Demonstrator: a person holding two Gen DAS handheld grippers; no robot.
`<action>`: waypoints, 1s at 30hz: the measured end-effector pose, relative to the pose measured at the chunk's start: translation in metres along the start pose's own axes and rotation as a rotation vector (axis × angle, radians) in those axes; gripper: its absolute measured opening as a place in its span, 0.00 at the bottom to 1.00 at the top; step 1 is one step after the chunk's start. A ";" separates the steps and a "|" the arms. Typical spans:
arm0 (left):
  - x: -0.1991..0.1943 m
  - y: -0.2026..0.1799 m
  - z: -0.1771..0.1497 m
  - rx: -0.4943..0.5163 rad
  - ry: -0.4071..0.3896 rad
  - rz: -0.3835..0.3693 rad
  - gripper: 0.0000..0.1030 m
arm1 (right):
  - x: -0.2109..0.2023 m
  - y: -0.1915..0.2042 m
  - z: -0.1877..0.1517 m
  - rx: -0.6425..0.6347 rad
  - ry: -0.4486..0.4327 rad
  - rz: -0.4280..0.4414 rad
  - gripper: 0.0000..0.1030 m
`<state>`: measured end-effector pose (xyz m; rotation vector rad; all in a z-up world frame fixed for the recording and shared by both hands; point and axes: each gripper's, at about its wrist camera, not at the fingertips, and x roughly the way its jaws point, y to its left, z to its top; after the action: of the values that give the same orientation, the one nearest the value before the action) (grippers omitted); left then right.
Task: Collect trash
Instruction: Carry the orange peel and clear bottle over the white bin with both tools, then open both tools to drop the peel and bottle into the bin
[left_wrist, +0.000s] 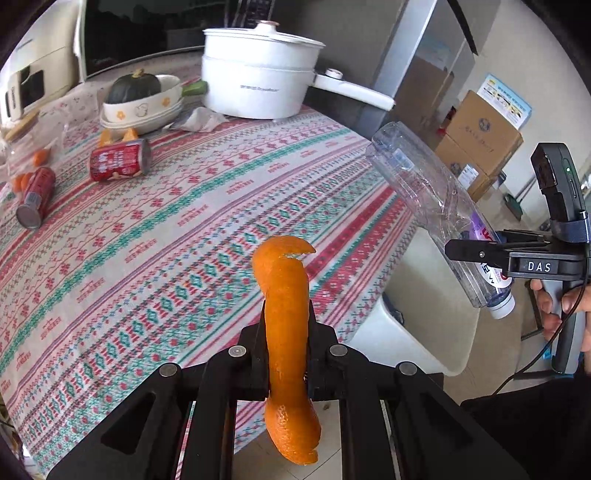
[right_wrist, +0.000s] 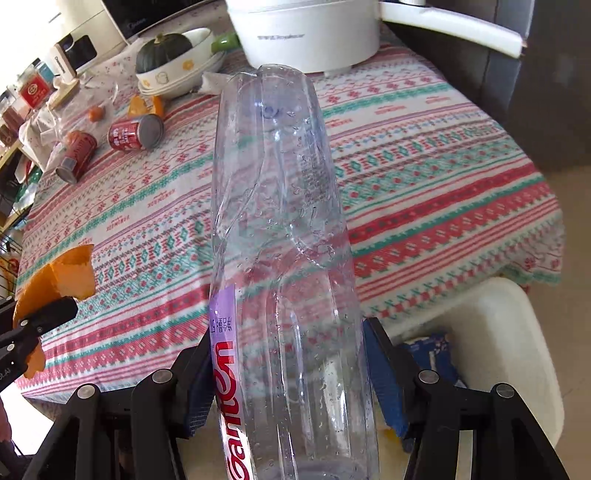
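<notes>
My left gripper (left_wrist: 287, 325) is shut on a long orange peel (left_wrist: 286, 295) and holds it above the near edge of the patterned tablecloth (left_wrist: 177, 229). My right gripper (right_wrist: 288, 373) is shut on an empty clear plastic bottle (right_wrist: 280, 221) with a purple and red label, held over the table's near right corner. The bottle (left_wrist: 436, 199) and right gripper (left_wrist: 476, 254) also show in the left wrist view at the right; the peel (right_wrist: 62, 273) shows at the left of the right wrist view. Two red cans (left_wrist: 120, 160) (left_wrist: 35, 195) lie on the cloth at the far left.
A white bin (right_wrist: 509, 343) stands on the floor below the table's near right corner. A white pot (left_wrist: 258, 74) with a long handle, a bowl holding a dark squash (left_wrist: 142, 99), crumpled paper (left_wrist: 201, 120) and small orange pieces (left_wrist: 116, 136) sit at the back. Cardboard boxes (left_wrist: 480, 140) stand at the right.
</notes>
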<state>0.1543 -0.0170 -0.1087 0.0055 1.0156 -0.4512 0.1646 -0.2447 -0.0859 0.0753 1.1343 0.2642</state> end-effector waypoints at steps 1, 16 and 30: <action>0.005 -0.009 0.002 0.015 0.006 -0.012 0.13 | -0.005 -0.010 -0.005 0.010 0.000 -0.007 0.61; 0.081 -0.132 0.006 0.183 0.105 -0.170 0.13 | -0.031 -0.131 -0.096 0.157 0.095 -0.126 0.61; 0.129 -0.182 0.000 0.272 0.119 -0.268 0.18 | -0.028 -0.155 -0.114 0.185 0.133 -0.145 0.61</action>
<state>0.1453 -0.2286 -0.1776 0.1424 1.0692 -0.8404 0.0767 -0.4100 -0.1395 0.1404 1.2882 0.0345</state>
